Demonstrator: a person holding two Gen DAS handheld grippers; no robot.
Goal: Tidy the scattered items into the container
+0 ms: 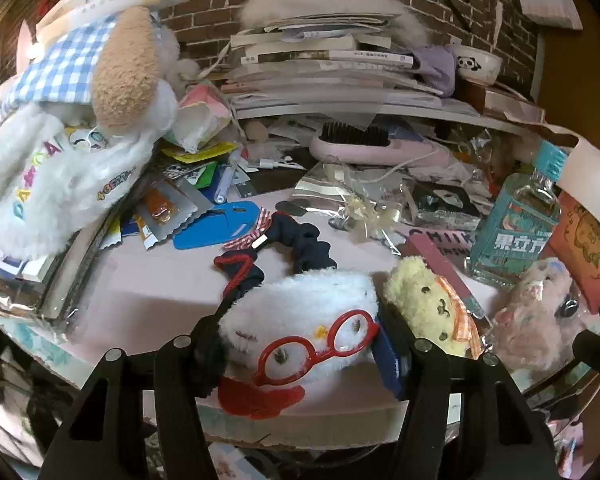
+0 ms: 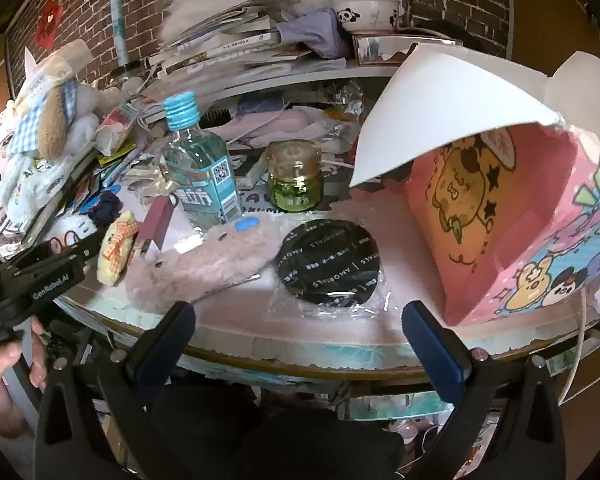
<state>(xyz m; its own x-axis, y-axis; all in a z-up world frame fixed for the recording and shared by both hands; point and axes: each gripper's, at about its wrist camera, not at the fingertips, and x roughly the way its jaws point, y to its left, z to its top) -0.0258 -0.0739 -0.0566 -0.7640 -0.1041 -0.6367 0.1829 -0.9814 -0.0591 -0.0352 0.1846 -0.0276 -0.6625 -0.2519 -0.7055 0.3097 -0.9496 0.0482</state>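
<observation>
In the left wrist view my left gripper [image 1: 300,336] is shut on a white plush with red glasses [image 1: 300,304] at the near table edge, its fingers pressing both sides. A navy scrunchie [image 1: 300,240] lies just behind the plush, and a yellow plush [image 1: 432,304] and a pink plush [image 1: 536,312] lie to the right. In the right wrist view my right gripper [image 2: 300,316] stands open above the front edge, empty. A black round disc in plastic wrap [image 2: 328,260] lies ahead of it. The pink cartoon box [image 2: 500,220] stands open at the right, its white flap raised.
A teal-capped bottle [image 2: 200,172] and a green jar [image 2: 296,180] stand mid-table. Stacked books [image 1: 320,64], a panda bowl [image 2: 368,12] and a brick wall fill the back. A large white plush [image 1: 60,168] and loose packets crowd the left. A hand [image 2: 4,360] holds the left gripper.
</observation>
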